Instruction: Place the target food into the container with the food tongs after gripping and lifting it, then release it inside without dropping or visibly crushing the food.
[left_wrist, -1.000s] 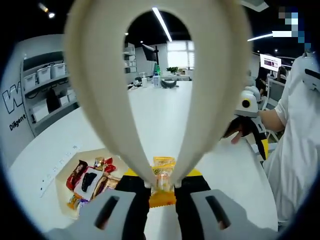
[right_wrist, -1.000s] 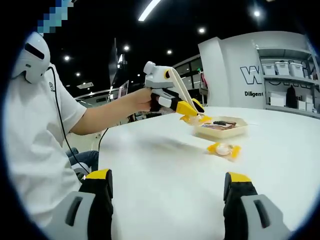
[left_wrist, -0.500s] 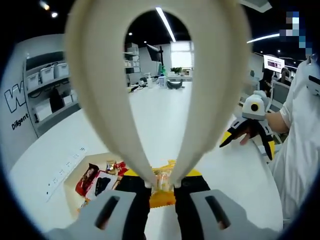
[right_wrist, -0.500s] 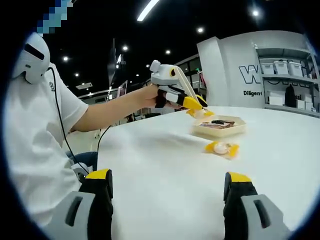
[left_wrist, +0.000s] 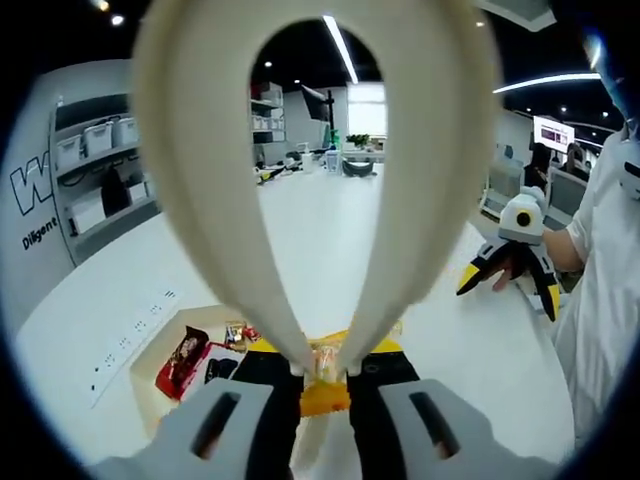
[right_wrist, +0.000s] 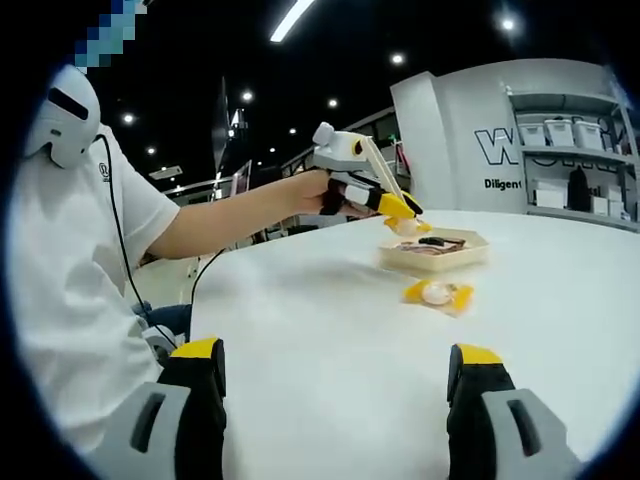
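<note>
While our left gripper (left_wrist: 320, 372) squeezes the tongs (left_wrist: 318, 180) on a candy (left_wrist: 322, 362) above the tray (right_wrist: 433, 254), our right gripper (right_wrist: 335, 385) hangs wide open over the table (right_wrist: 330, 330).

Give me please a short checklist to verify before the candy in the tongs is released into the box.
1. Candy held between the tips of the tongs: ok, the tips pinch it.
2. Candy visibly crushed: cannot tell, the tips cover most of it.
3. Left hand-held gripper near the box: ok, the tong tips hang at its far edge in the right gripper view.
4. Candy fully over the box opening: cannot tell; in the left gripper view the box sits to the left of the candy.
5. Right hand-held gripper away from the box: ok.
6. Second candy on the table: outside the box.
</note>
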